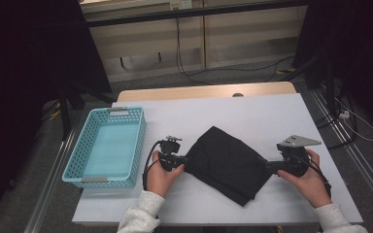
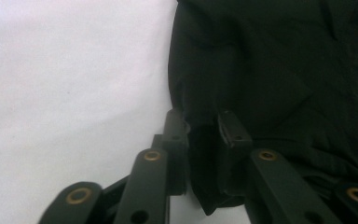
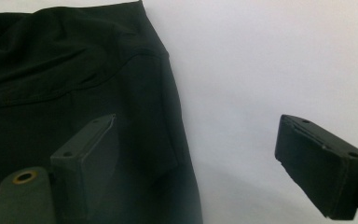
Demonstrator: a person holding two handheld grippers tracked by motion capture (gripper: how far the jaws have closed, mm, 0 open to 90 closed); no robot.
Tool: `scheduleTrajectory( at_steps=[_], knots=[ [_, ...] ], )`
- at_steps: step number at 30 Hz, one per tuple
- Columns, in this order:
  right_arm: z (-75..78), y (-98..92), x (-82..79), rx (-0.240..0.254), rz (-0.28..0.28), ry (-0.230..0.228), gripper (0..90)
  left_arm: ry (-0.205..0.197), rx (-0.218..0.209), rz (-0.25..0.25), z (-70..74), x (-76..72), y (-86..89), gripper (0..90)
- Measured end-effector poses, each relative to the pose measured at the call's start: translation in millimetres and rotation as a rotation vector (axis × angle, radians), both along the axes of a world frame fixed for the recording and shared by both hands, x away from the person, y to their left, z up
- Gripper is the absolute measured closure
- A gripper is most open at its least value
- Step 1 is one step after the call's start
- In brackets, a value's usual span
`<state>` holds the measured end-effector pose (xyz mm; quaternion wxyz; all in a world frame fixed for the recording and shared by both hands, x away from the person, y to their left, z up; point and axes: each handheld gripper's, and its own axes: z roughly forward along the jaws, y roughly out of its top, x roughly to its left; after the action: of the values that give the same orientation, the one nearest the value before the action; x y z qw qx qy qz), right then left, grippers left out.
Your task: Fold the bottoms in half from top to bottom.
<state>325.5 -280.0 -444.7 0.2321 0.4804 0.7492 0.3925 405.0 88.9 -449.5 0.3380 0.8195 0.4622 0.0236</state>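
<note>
I am at the gripping step: my left gripper (image 2: 200,128) pinches the near-left edge of the folded black cloth (image 1: 228,162), which lies mid-table beside the blue basket (image 1: 73,165). My right gripper (image 3: 214,154) straddles the opposite edge, jaws wide. Next, in my judgement, those 2 jaws must close before lifting.

Light is falling from overhead onto the white table (image 1: 272,116), while the room's sides are sinking into near black. The black cloth (image 1: 226,162) is swallowing detail, its folds barely reading. In both gripper views the near jaws are blurring softly, and faint shadows are pooling beneath them.
</note>
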Motion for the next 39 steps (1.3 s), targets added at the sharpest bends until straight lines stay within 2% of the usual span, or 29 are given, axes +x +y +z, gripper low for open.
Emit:
scheduleTrajectory(
  at_steps=[3, 6, 9, 14, 19, 21, 23, 24, 27, 28, 31, 34, 35, 36, 39],
  knots=[
    [0.7, -2.9, -1.1, 0.001, -0.009, -0.007, 12.8, 0.029, -0.027, 0.012, 1.0, 4.4, 2.5, 80.2],
    [1.1, -5.8, -2.4, 0.01, -0.02, -0.012, 12.7, 0.036, -0.039, 0.018, 4.0, 9.8, 6.2, 81.5],
    [2.3, -7.9, -4.2, 0.014, -0.025, -0.013, 12.7, 0.036, -0.055, 0.026, 9.5, 16.9, 10.8, 81.7],
    [1.3, -8.8, -5.8, 0.012, -0.029, -0.011, 12.7, 0.032, -0.049, 0.036, 16.7, 31.6, 14.8, 81.7],
    [1.1, -6.8, -6.1, 0.01, -0.025, -0.014, 12.6, 0.022, -0.05, 0.091, 20.1, 56.8, 21.9, 81.7],
    [1.2, -6.2, -6.0, 0.01, -0.024, -0.015, 12.6, 0.014, -0.051, 0.102, 20.0, 60.1, 23.1, 80.5],
    [1.6, -4.1, -6.1, 0.01, -0.02, -0.022, 12.6, 0.003, -0.048, 0.112, 19.6, 63.1, 25.3, 77.2],
    [1.4, -2.4, -6.2, 0.011, -0.02, -0.019, 12.1, -0.01, -0.045, 0.134, 18.7, 62.6, 28.2, 71.6],
    [0.5, 2.0, -6.0, 0.01, -0.017, -0.022, 12.0, -0.011, -0.053, 0.135, 17.8, 59.8, 31.3, 62.0],
    [-1.3, 8.6, -4.8, 0.01, -0.012, -0.021, 12.1, -0.028, -0.051, 0.144, 18.1, 55.4, 33.1, 56.3],
    [-3.6, 16.3, -3.1, 0.016, 0.0, -0.01, 12.7, -0.043, -0.035, 0.137, 19.6, 50.5, 34.0, 49.0],
    [-5.3, 32.0, 1.5, 0.027, -0.01, -0.005, 13.8, -0.066, -0.029, 0.139, 22.0, 44.3, 34.4, 38.7],
    [-5.5, 35.9, 3.3, 0.035, -0.005, -0.009, 13.9, -0.083, -0.021, 0.136, 23.1, 40.2, 35.0, 37.8],
    [-5.9, 40.1, 5.1, 0.035, 0.004, -0.009, 14.3, -0.083, -0.021, 0.136, 23.1, 40.2, 35.0, 36.6],
    [-10.1, 51.3, 9.5, 0.003, 0.019, 0.011, 17.8, -0.096, -0.008, 0.126, 22.8, 35.5, 35.9, 30.7]
  ],
)
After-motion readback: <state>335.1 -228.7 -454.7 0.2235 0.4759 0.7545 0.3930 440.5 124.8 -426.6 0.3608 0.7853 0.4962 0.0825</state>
